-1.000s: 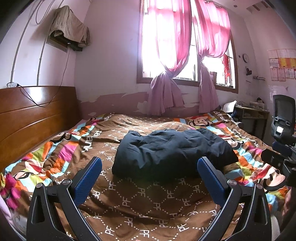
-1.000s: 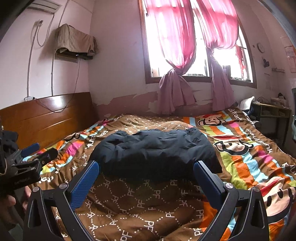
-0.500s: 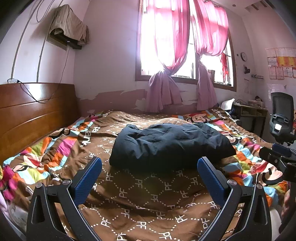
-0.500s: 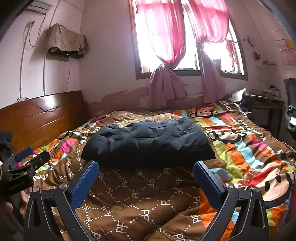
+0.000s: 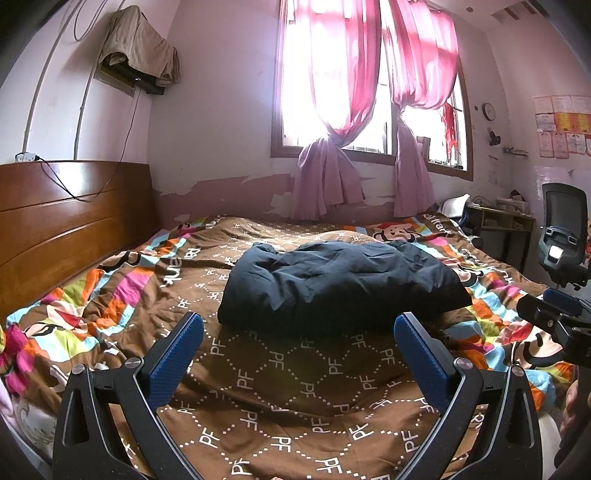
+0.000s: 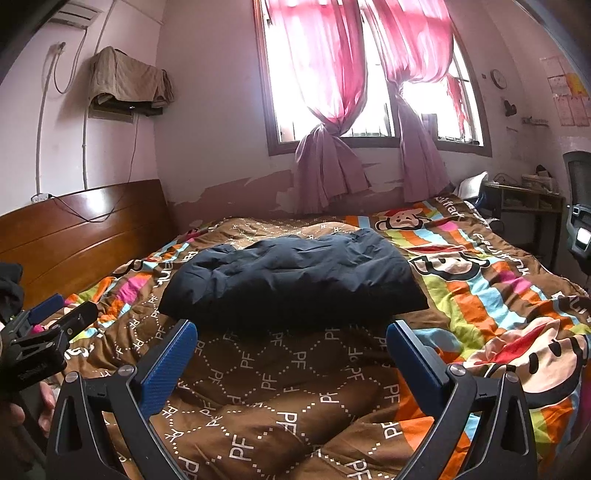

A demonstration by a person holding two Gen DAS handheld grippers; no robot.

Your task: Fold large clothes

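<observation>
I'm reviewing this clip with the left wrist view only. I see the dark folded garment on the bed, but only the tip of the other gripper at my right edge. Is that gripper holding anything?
Observer: No. The right gripper is open, its blue pads wide apart with nothing between them, and it is short of the dark garment.
Operator: How does my left gripper look from outside?
Observer: The right wrist view shows the left gripper from the side. It is above the bedspread and the left hand is below it at the frame edge.
Operator: Is there anything on the wall that I miss?
Observer: A white air conditioner is high in the left corner.
</observation>
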